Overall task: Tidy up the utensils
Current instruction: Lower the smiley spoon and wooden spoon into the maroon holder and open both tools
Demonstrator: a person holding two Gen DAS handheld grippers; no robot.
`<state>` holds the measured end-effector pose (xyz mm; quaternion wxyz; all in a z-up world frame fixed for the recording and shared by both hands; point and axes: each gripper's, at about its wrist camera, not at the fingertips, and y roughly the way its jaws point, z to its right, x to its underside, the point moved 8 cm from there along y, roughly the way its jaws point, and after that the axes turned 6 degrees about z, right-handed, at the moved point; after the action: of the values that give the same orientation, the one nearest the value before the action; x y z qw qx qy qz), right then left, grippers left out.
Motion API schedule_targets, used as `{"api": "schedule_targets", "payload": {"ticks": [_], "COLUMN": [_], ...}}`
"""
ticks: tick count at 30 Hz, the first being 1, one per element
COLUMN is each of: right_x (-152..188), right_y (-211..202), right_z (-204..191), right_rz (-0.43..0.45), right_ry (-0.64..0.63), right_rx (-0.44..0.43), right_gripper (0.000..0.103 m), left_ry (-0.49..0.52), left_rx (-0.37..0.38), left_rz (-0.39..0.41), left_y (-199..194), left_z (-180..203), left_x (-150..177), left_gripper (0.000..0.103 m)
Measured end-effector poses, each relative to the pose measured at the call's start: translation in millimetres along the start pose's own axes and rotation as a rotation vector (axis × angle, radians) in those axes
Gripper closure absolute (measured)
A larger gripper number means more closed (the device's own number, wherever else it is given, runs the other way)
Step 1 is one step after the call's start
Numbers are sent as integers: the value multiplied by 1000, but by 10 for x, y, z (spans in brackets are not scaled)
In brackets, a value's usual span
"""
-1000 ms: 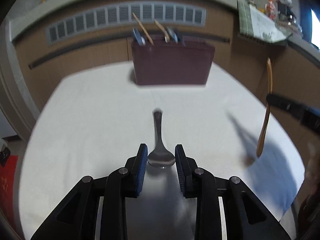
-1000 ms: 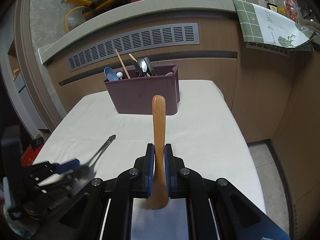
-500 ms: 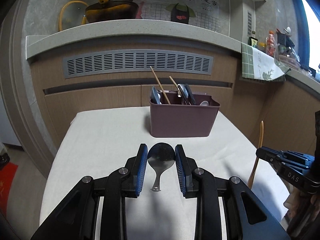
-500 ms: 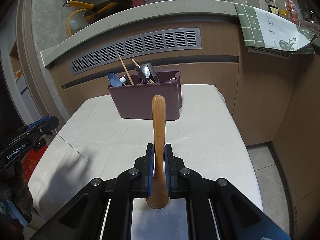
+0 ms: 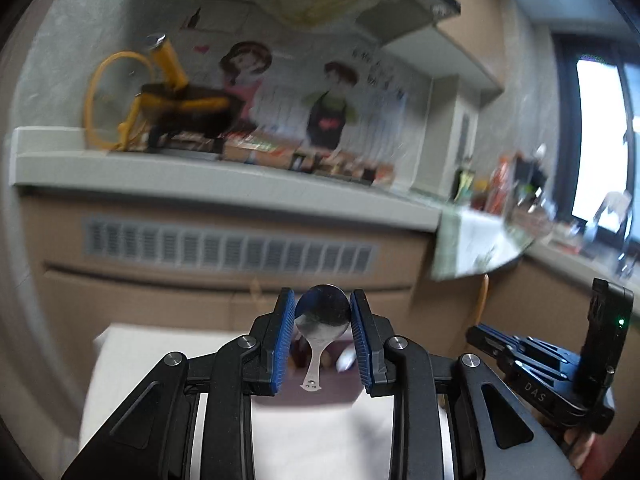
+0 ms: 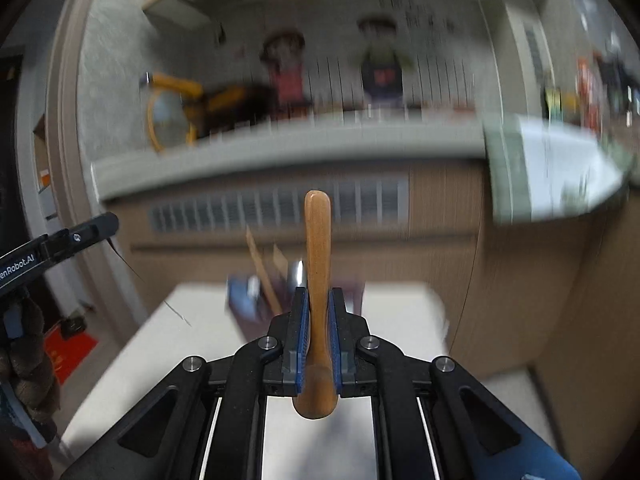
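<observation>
left gripper clamps a metal spoon by its bowl, handle hanging above the table. right gripper, marked "das", pinches a wooden spoon above the table. left gripper's arm reads "enrobot.ai".

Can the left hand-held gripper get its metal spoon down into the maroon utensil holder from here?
Probably yes. The left hand-held gripper grips the metal spoon by its bowl, handle hanging down above the maroon utensil holder. Nothing visible lies between them, though blur hides which slot is free.
</observation>
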<state>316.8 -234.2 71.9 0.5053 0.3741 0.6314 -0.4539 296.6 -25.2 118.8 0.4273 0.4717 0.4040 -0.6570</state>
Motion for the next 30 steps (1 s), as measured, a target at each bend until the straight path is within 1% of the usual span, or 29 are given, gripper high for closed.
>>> {"api": "schedule_targets", "payload": {"ticks": [1,3,4,6,9,12,15,19,20,22,23,25,26,28,30], "right_x": [-129,-334,-400,-420,-334,-151,79,326,368,517,581,706,755,886,1028], "right_y": [38,163,270,480,758,1077,1370,1613,1633,1701,1708,1655,1606,1443,1283], "right_z": [-20,-58,-82,-121,-113,-71,-7,26,31,53,68,118,138,195,214], "right_rz": [29,70,78,77,62,15,-26,-57,-63,-109,-133,-175,-187,-213,-245], "right_ry": [-17,-50,-50,-43,-55,-38,-9,-10,-14,-11,-2,26,38,75,94], "right_rx": [-3,11,4,-15,-3,-2,-6,-4,-4,-10,-11,-20,-24,-17,-7], "right_gripper": [95,95,95,95,95,95,95,94,94,91,90,86,86,84,83], "left_ry": [-1,9,6,-8,-32,-56,-80,-112,-122,-137,-146,-150,-143,-132,-131], "left_rx": [16,34,32,35,28,28,14,12,28,58,72,88,70,22,-28], "left_rz": [3,-16,-24,-46,-71,-123,-163,-207,-222,-263,-289,-306,-299,-260,-226], "left_y": [91,326,422,631,911,1171,1364,1560,1626,1739,1793,1815,1790,1664,1433], "left_z": [5,-5,-37,-120,-260,-416,-536,-641,-647,-647,-646,-632,-638,-657,-676], "left_x": [-98,-218,-237,-225,-137,37,210,422,488,623,708,834,873,907,965], "left_gripper": [74,74,74,74,74,74,74,74,74,73,72,67,63,63,63]}}
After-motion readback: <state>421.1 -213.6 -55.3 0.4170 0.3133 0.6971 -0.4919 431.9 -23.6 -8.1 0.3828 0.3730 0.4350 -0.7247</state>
